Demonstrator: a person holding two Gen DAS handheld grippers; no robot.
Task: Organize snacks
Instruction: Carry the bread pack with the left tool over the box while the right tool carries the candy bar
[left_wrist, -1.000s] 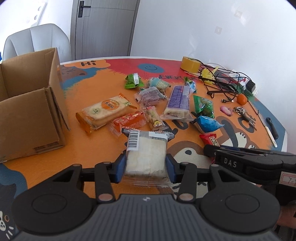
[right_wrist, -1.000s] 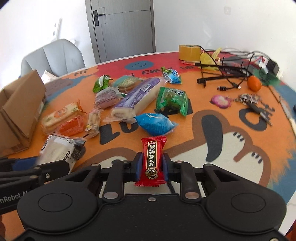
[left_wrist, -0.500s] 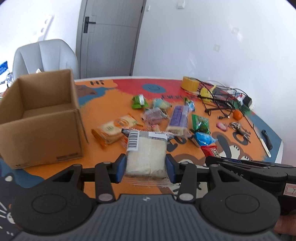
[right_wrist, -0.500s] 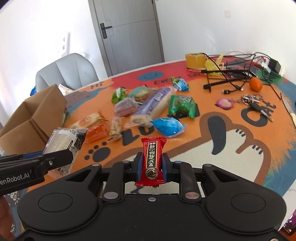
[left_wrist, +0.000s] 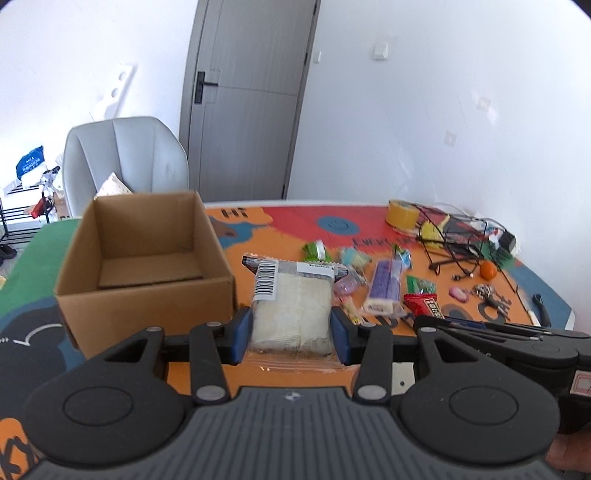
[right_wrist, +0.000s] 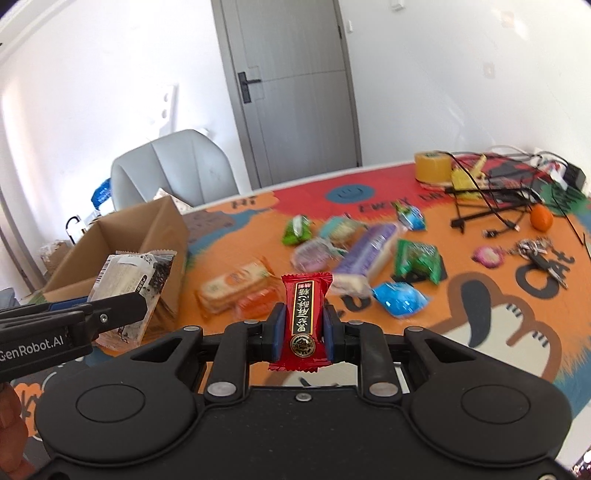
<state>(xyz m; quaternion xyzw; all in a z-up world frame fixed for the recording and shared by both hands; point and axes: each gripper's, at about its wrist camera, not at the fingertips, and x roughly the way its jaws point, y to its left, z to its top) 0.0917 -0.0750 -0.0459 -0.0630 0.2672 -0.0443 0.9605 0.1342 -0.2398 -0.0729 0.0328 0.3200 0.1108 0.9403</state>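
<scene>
The left gripper is clamped on a clear-wrapped pale cake, its blue pads pressing both sides of the packet, which stands upright with its barcode end upward. The right gripper is clenched on a small red candy, pinched across the middle with both crimped ends sticking out above and below. Both are held above the surface.

Taking the cardboard box as the landmark: it stands open-topped and looks empty, and in the left wrist view the cake sits just to its right and nearer the camera, not yet over the opening. In the right wrist view the candy is well to the right of the box. The loose snacks lie scattered on the surface to the right of the box, and farther right again are a roll of tape, tangled cables, an orange and keys.

Judging by the task, both packets are likely meant for the box. The cake's wrapper is slippery and soft, so it could slide or tilt out of the pads if the hand swings fast. Letting go before the packet clears the near wall would drop it outside or on the rim. The two grippers are close together; heading for the same opening at once, they could knock each other or nudge the light box away.
</scene>
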